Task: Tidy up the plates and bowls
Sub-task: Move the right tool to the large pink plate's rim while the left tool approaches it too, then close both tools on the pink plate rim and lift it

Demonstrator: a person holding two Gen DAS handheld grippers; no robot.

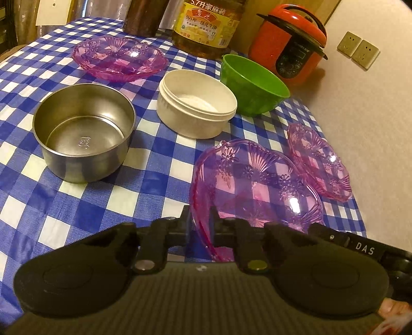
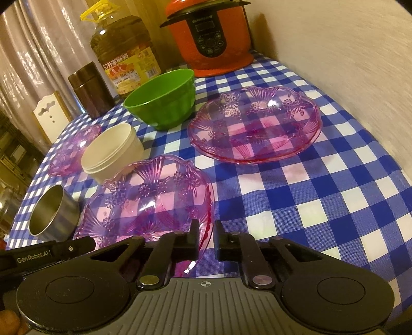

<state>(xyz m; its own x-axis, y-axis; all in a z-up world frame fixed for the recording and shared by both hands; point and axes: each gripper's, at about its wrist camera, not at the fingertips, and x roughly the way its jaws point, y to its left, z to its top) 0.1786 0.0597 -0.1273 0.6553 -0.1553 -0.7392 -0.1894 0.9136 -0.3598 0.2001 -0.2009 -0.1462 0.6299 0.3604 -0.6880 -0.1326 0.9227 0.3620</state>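
A clear pink plate (image 1: 257, 185) (image 2: 149, 195) lies nearest me on the blue checked tablecloth (image 1: 154, 180). My left gripper (image 1: 200, 216) is shut on its left rim, and my right gripper (image 2: 206, 229) is shut on its right rim. A second pink plate (image 1: 319, 162) (image 2: 257, 128) lies to the right by the wall. A third pink plate (image 1: 118, 58) (image 2: 72, 149) is far left. Between them stand a steel bowl (image 1: 85, 131) (image 2: 51, 214), a white bowl (image 1: 195, 103) (image 2: 113, 152) and a green bowl (image 1: 252, 85) (image 2: 162, 98), all upright.
At the back of the table stand a large oil bottle (image 1: 206, 23), a red rice cooker (image 1: 291, 43) and a brown canister (image 1: 144, 15). A wall (image 1: 360, 123) with two sockets (image 1: 358, 50) runs along the table's right side. A chair back (image 2: 49, 113) shows far left.
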